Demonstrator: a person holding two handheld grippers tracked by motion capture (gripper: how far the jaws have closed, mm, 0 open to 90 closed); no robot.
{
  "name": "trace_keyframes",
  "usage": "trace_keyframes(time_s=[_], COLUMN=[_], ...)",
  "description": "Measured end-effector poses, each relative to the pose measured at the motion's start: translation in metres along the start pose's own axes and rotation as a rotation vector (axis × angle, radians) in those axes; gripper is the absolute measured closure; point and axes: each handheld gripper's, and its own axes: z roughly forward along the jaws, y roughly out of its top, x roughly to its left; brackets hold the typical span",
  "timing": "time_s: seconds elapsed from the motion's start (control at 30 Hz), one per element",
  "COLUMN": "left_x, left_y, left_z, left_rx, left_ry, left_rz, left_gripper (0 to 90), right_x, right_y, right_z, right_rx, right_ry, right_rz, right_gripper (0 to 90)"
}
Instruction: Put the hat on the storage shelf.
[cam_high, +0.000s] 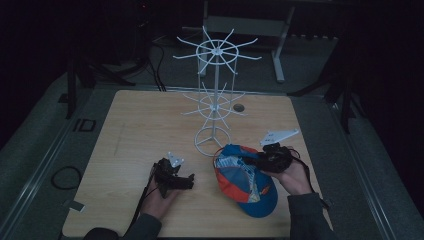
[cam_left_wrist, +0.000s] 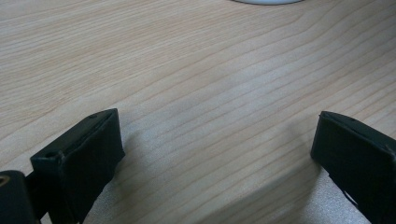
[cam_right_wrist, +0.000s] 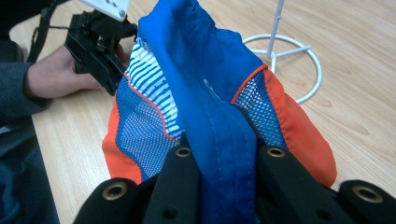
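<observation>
my right gripper (cam_right_wrist: 219, 154) is clamped on the cap (cam_high: 250, 182) near the table's (cam_high: 130, 130) front right; the rack (cam_high: 215, 95) stands just behind-left. left gripper (cam_high: 172, 176) gapes empty.

In the right gripper view, the right gripper's (cam_right_wrist: 224, 163) 2 jaws run off the bottom edge, and the blue fabric of the cap (cam_right_wrist: 210, 107) hides the gap between them. In the left gripper view, the white stand base (cam_left_wrist: 266, 1) is cut off at the top edge. In the high view, the far room is too dark to tell.
</observation>
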Motion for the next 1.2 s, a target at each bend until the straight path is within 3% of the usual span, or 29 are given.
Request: trace_keyframes(time_s=[0.5, 1.2], left_x=[0.000, 0.000], left_y=[0.000, 0.000], left_z=[0.000, 0.000], left_rx=[0.000, 0.000], left_ry=[0.000, 0.001], left_rz=[0.002, 0.002], left_gripper=[2.6, 2.6], right_x=[-0.002, -0.004], right_y=[-0.001, -0.002], right_z=[-0.013, -0.031], right_rx=[-0.085, -0.162], right_ry=[-0.008, -0.023], right_rz=[0.011, 0.032], right_gripper=[83.7, 83.6])
